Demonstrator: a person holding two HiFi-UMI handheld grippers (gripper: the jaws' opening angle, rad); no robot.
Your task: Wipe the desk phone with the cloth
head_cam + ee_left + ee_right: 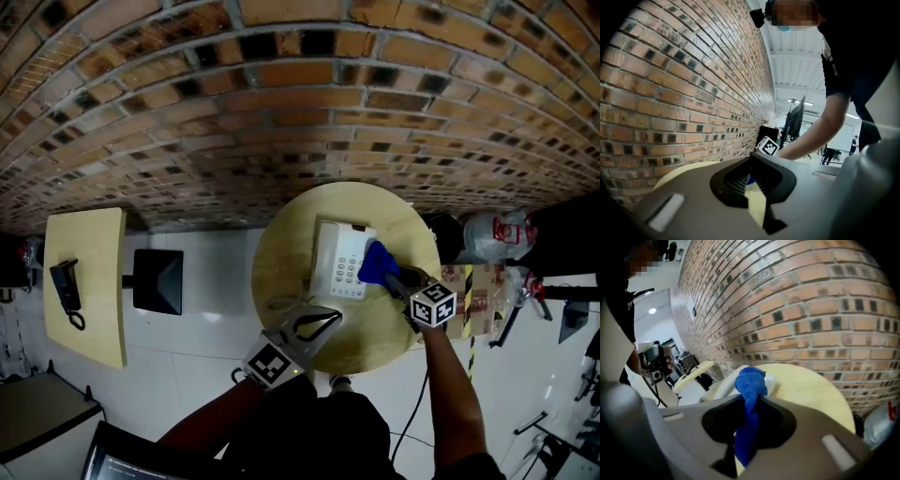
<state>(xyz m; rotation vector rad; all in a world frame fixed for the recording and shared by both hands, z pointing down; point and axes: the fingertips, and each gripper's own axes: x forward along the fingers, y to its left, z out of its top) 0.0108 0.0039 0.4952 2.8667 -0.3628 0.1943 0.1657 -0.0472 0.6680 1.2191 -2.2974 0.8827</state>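
A white desk phone [338, 260] lies on the round wooden table [291, 248], near the brick wall. My right gripper [392, 278] is shut on a blue cloth [379, 262], whose bunched end rests against the phone's right side. In the right gripper view the cloth [750, 385] sticks out past the shut jaws of the right gripper [752, 400], over the phone [723, 385]. My left gripper [330, 319] hovers over the table's front part, just below the phone, with its jaws together and nothing in them. In its own view the left gripper [752, 161] points toward the right one's marker cube [768, 146].
A brick wall [281, 103] runs behind the table. A rectangular wooden table [89, 281] at the left carries a black handset [67, 291], with a black box [157, 280] beside it. At the right stand a plastic bag [492, 234] and stacked cartons [478, 300].
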